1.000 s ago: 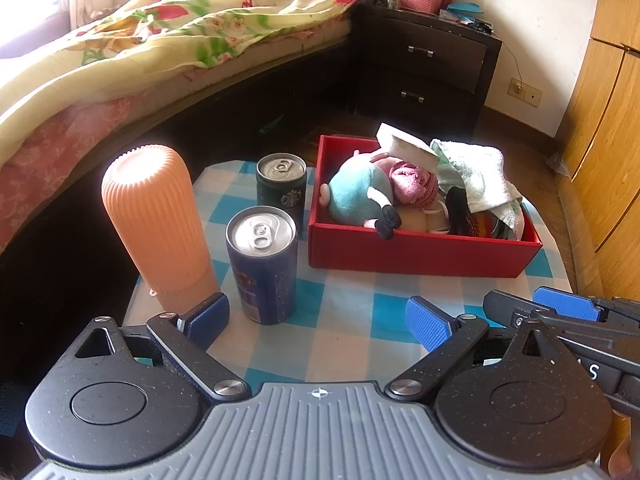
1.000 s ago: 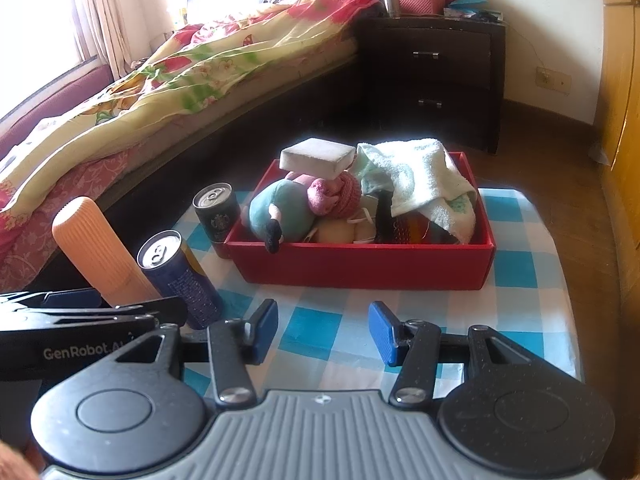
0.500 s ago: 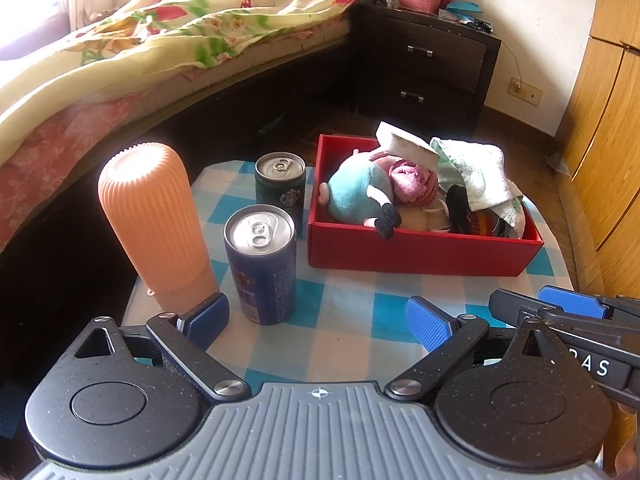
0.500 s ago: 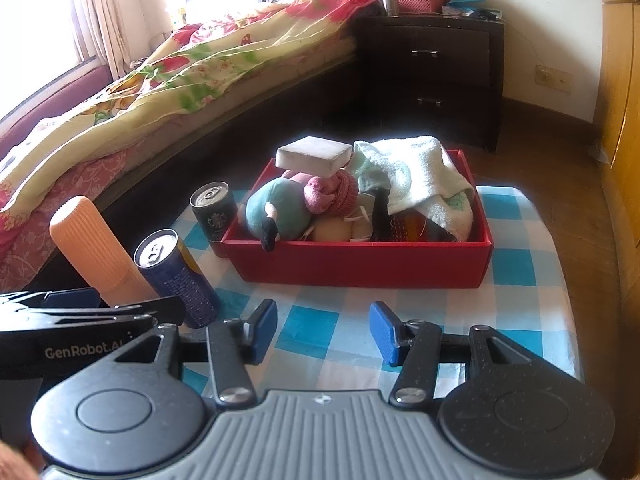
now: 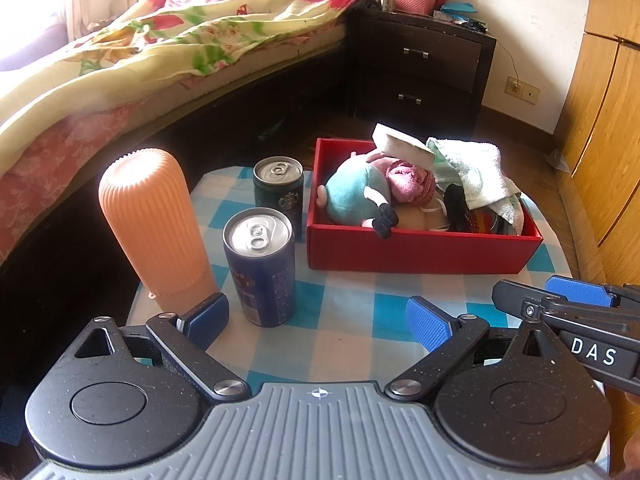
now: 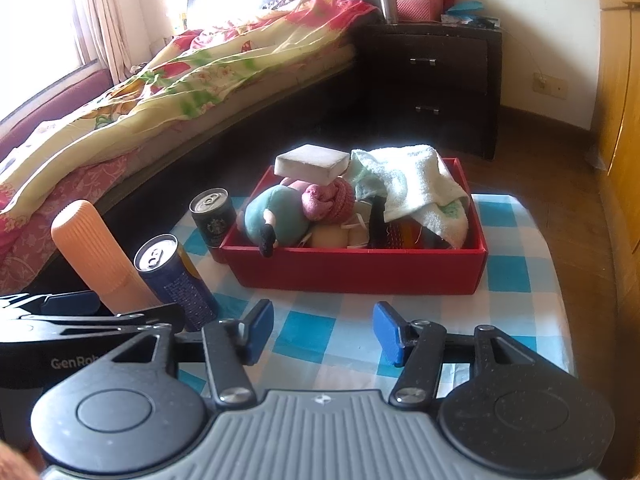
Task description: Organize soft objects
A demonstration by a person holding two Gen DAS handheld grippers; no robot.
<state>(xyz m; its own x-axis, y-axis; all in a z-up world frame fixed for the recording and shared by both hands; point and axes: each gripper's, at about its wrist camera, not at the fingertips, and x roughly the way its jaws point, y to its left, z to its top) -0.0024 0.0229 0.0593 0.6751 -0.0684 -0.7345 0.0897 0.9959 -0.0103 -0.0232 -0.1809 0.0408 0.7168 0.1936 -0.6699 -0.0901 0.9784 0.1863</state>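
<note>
The left gripper is wide open w/ nothing between its blue pads, low over the near part of the checked cloth. The right gripper is open too and holds nothing. Each one peeks into the other's view at the side.

The soft things are all piled in the red box, which sits on the far right part of the cloth. In it: a teal plush toy at the left end w/ a dark foot hanging over the near wall, a pink knit thing just beside it, a white sponge block resting on top, tilted, and a pale green towel heaped on the right half. More small stuff sits under these, can't tell what.

Left of the box stand 3 hard things: a dark green can touching or nearly touching the box's left wall, a blue can nearer, and a tall orange ribbed bottle furthest left. All upright.
</note>
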